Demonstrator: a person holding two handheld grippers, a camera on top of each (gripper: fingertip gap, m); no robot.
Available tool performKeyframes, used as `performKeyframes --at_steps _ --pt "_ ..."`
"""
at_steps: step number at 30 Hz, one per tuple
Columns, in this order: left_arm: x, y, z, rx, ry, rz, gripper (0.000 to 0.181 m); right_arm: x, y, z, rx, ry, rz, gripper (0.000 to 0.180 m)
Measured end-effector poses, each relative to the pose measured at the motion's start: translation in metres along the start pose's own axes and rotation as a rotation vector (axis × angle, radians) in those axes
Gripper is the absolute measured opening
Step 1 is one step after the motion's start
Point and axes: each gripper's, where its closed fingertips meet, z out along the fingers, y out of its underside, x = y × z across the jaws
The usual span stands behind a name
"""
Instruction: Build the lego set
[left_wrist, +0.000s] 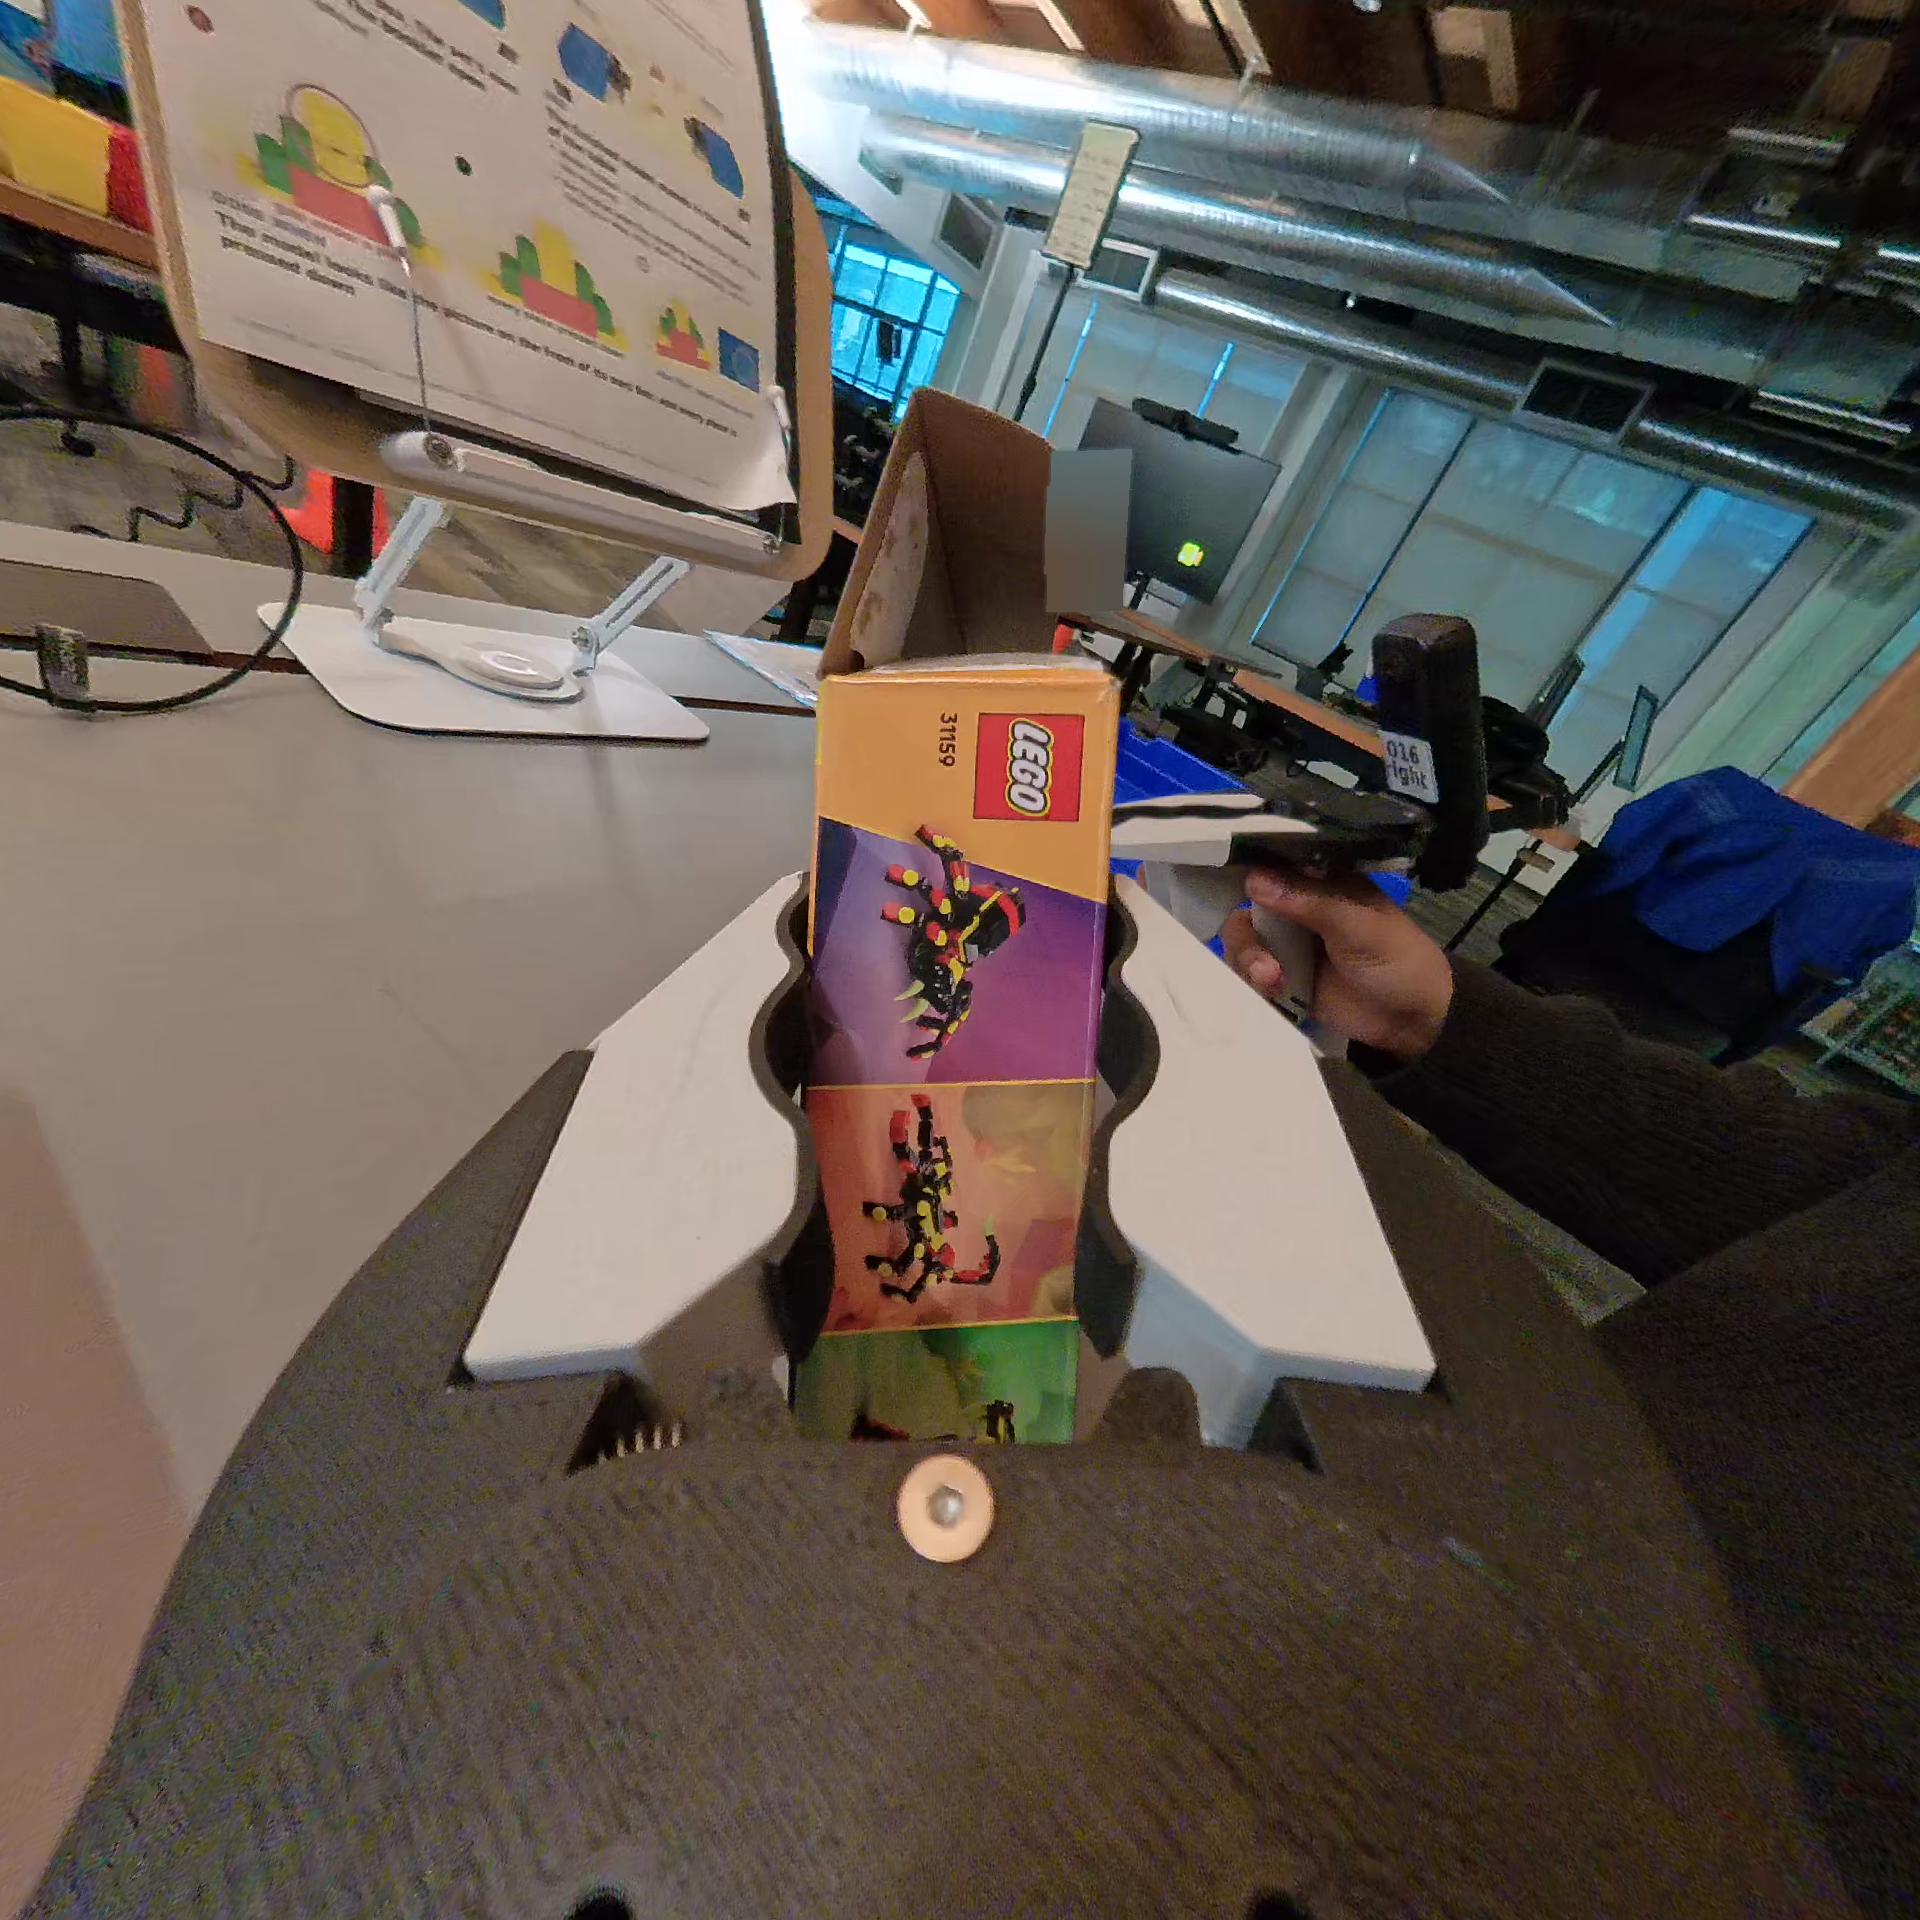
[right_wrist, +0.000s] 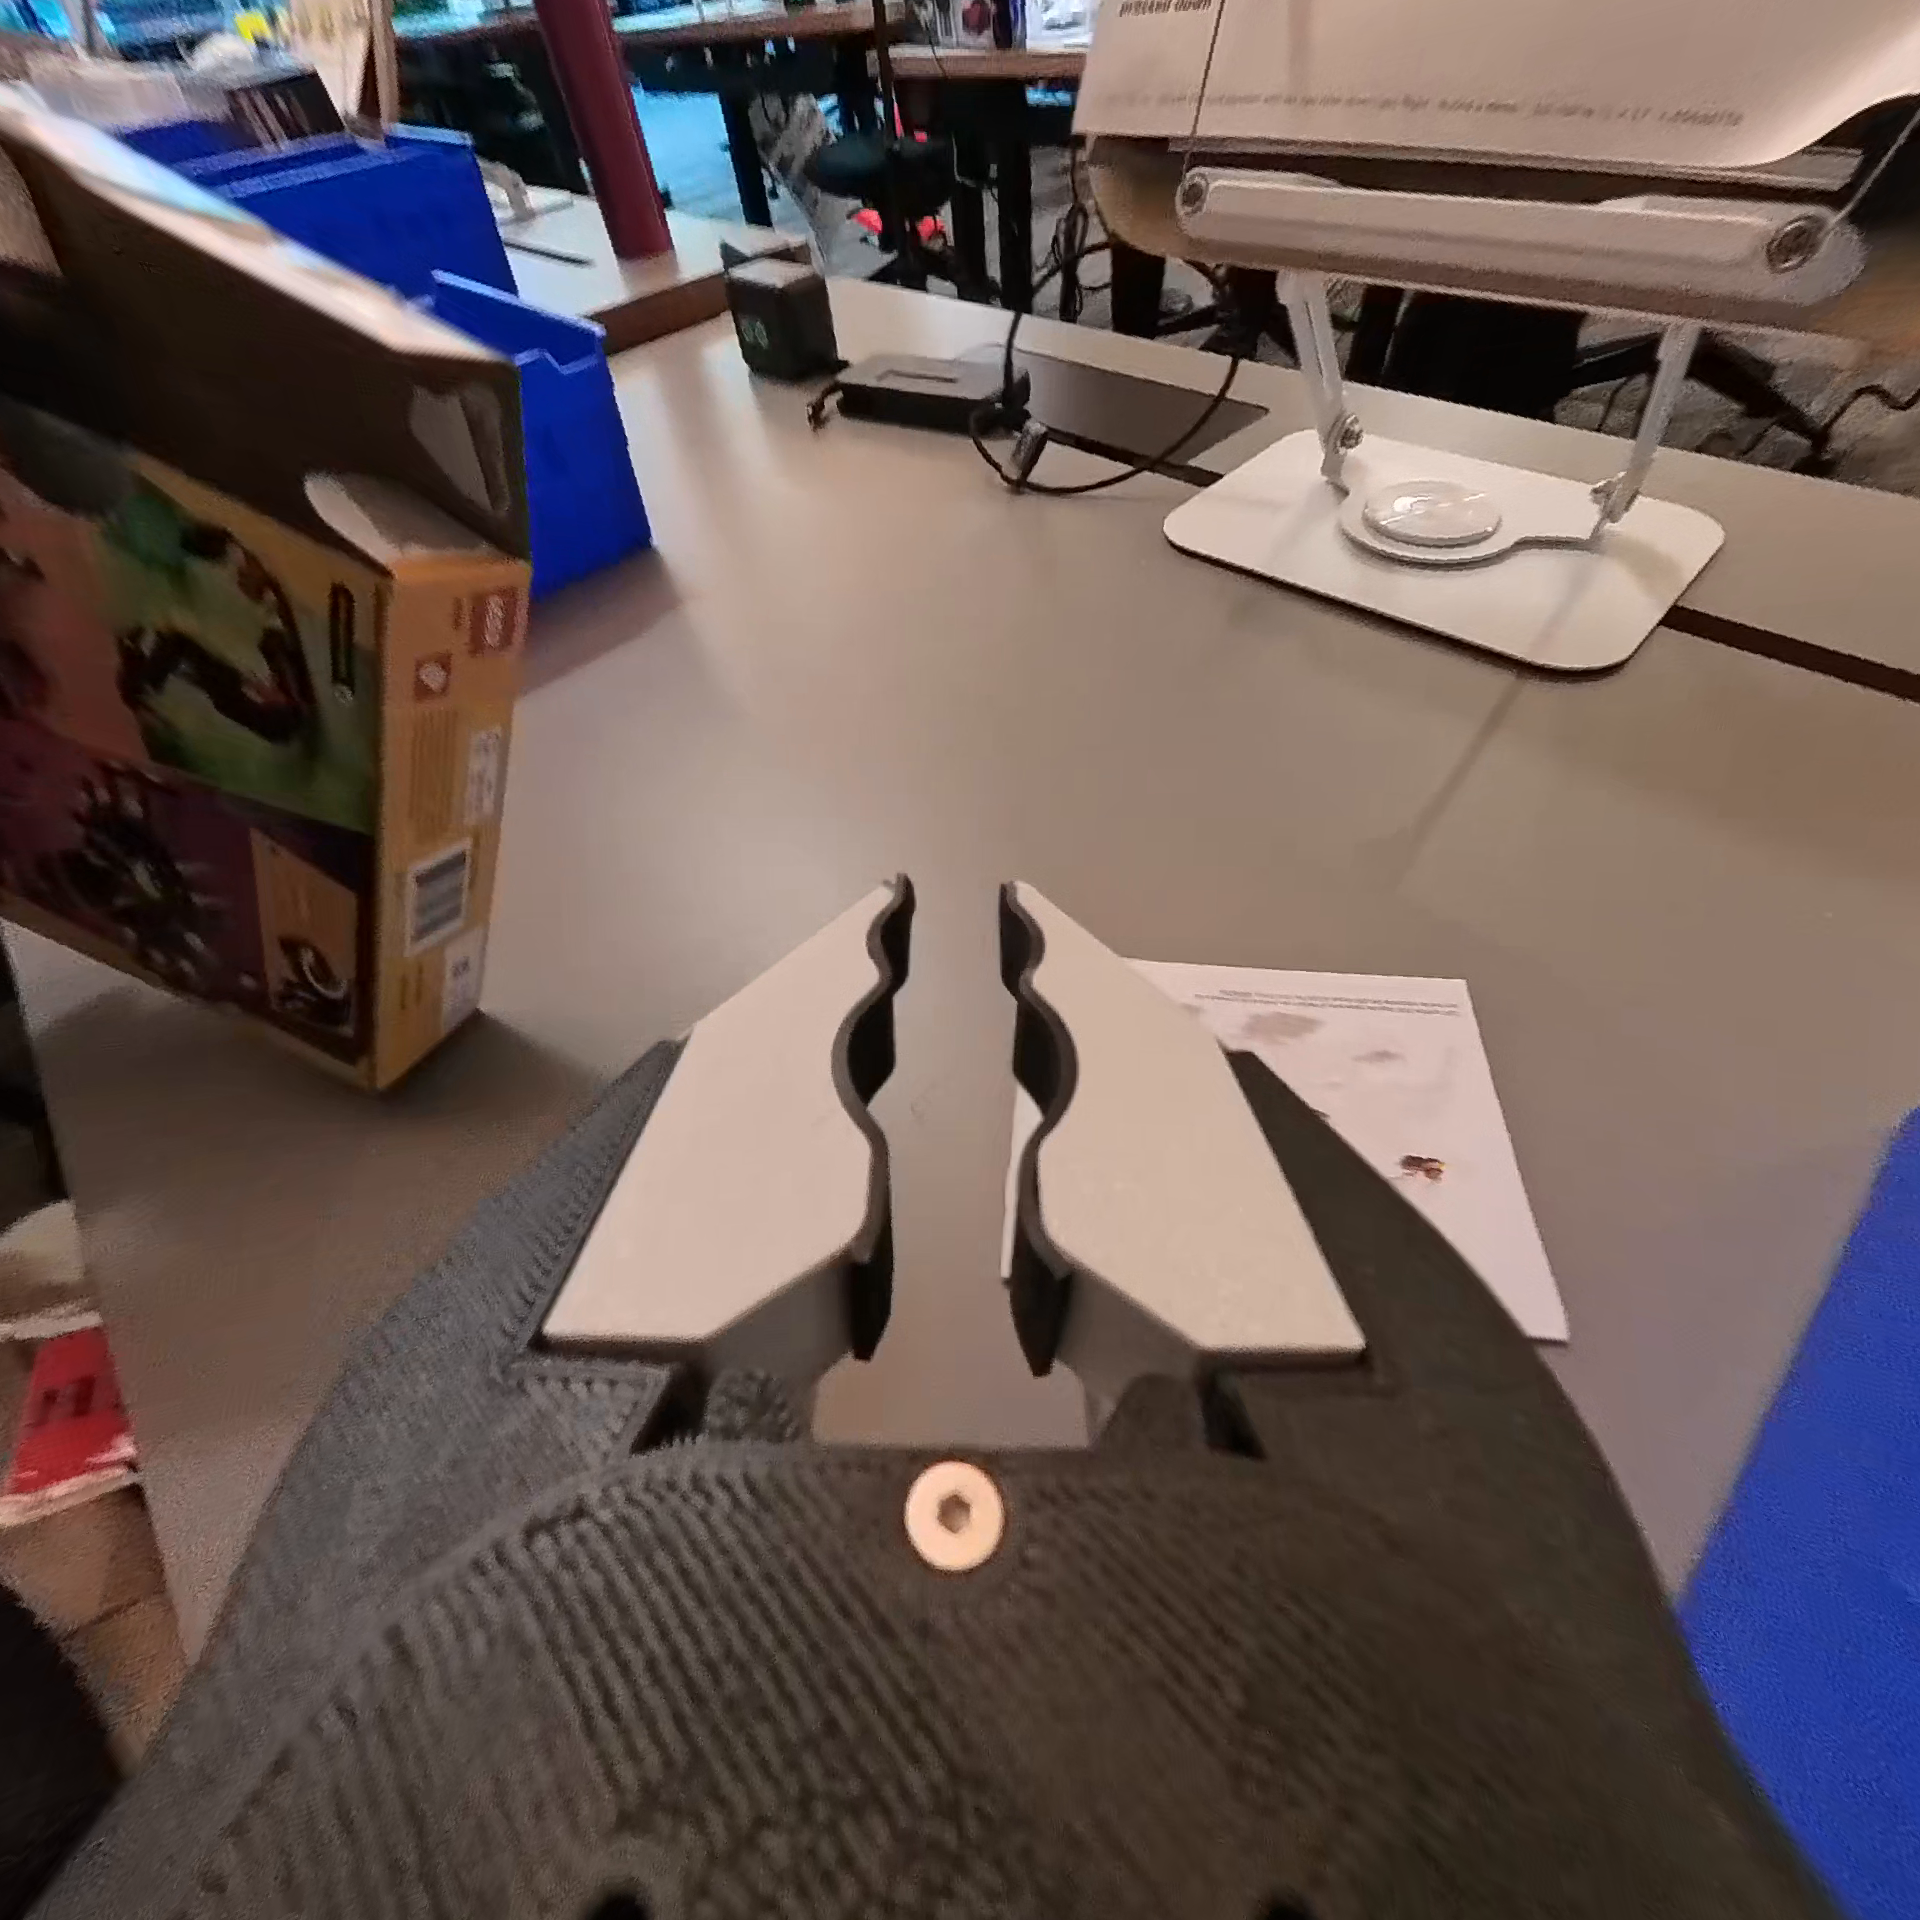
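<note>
Clamping the Lego box (left_wrist: 961, 1039) between its white fingers (left_wrist: 665, 1174), your left gripper (left_wrist: 956, 894) holds it up off the grey table (left_wrist: 312, 935), narrow printed side toward the camera and brown top flap (left_wrist: 956, 520) standing open. Your right gripper (right_wrist: 954, 904) holds nothing; its jaws sit a narrow gap apart over the table, and in the left wrist view it hovers just beside the box's upper right edge.

In the right wrist view the box (right_wrist: 260, 727) hangs tilted at the left, one lower corner close to or on the table, I cannot tell which. A printed sheet (right_wrist: 1403, 1122) lies flat near the right gripper, and an instruction page (left_wrist: 468, 208) rests on a white stand (left_wrist: 499, 665) farther back.

No loose bricks or bags show anywhere, so you are, by my reading, at the very start: the box is opened, and emptying, sorting and all assembly remain.
</note>
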Motion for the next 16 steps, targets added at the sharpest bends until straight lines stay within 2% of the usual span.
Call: performKeyframes --at_steps 4,16 --pt "-0.003 -0.001 0.0 0.004 -0.003 -0.014 0.05 -0.003 0.01 0.004 -0.046 0.011 -0.059 0.015" --pt "-0.008 -0.002 0.002 0.009 -0.005 -0.044 0.05 -0.015 0.019 0.008 -0.067 -0.053 -0.022 0.016"
